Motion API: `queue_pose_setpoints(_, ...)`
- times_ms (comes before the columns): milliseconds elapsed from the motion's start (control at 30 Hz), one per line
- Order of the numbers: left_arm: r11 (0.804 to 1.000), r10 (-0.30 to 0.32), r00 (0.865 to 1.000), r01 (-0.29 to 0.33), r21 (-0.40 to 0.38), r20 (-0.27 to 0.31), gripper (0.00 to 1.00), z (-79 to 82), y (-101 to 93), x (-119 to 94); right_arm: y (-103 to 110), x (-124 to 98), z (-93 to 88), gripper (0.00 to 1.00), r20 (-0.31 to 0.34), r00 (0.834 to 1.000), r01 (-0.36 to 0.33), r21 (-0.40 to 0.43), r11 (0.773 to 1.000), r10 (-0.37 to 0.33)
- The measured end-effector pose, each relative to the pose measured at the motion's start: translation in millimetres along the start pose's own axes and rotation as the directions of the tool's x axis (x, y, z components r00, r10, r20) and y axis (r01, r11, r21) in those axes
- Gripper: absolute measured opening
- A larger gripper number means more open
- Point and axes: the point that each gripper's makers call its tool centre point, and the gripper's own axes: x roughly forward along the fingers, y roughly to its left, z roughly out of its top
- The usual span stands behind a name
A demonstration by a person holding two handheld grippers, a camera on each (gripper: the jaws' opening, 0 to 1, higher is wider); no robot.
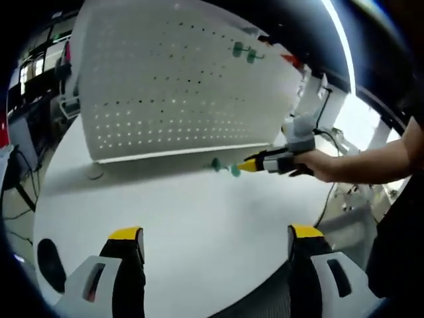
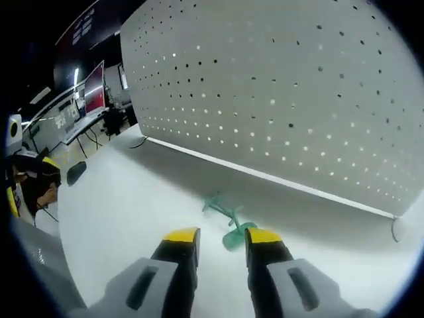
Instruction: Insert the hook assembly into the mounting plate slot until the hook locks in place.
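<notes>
the green hook (image 2: 228,222) lies on the white bench (image 2: 132,205) just in front of the pegboard (image 2: 285,86). right claw (image 2: 222,242), narrowly parted, closes around its near end; left claw (image 1: 215,238) spread, well back.

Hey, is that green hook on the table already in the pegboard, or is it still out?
Out. The green hook lies on the white table in front of the pegboard, just ahead of the right gripper.
</notes>
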Motion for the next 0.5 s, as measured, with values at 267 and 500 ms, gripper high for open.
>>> queue_pose_setpoints(267, 1.0, 0.01, 1.0, -0.01, -0.017, -0.012, 0.9, -6.4, 3.0, -0.1, -5.7, 18.8, -1.6, 0.19, -0.036, 0.999, 0.029, -0.007, 1.0, -0.03)
queue_pose_setpoints(500, 0.999, 0.027, 1.0, -0.027, -0.024, 0.009, 0.87, -0.5, 10.1, -4.4, -11.9, 32.9, 0.6, 0.13, -0.067, 0.996, 0.063, -0.016, 0.998, -0.064)
